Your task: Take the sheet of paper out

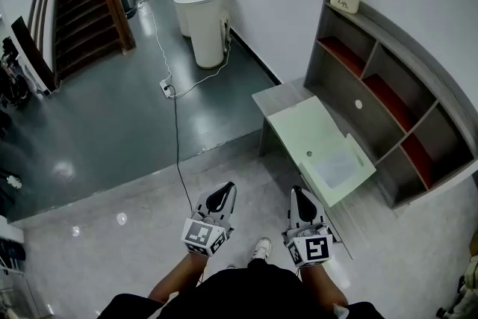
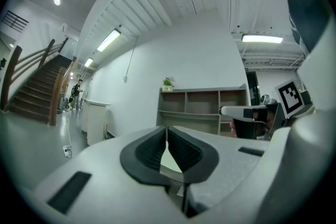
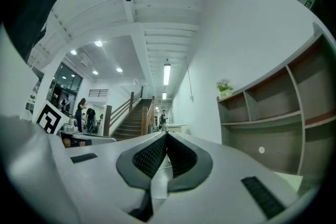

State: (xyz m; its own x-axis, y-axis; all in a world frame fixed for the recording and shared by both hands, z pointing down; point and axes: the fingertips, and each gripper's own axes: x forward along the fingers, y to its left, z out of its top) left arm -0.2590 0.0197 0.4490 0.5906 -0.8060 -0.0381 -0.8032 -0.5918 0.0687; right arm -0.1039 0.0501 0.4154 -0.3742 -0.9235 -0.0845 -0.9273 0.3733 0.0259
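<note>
Where paper (image 1: 334,168) lies, desk edge (image 1: 296,152), open floor (image 1: 112,123)

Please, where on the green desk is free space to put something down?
The desk top is bare on its far half, between the sheet of paper and the grey surface. The near end is taken by the sheet. The shelf unit borders the desk closely on the right.

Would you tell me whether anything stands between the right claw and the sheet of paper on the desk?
Nothing visible does: the shut right claw is beside the edge of the desk, and the pale sheet lies uncovered on its top.
</note>
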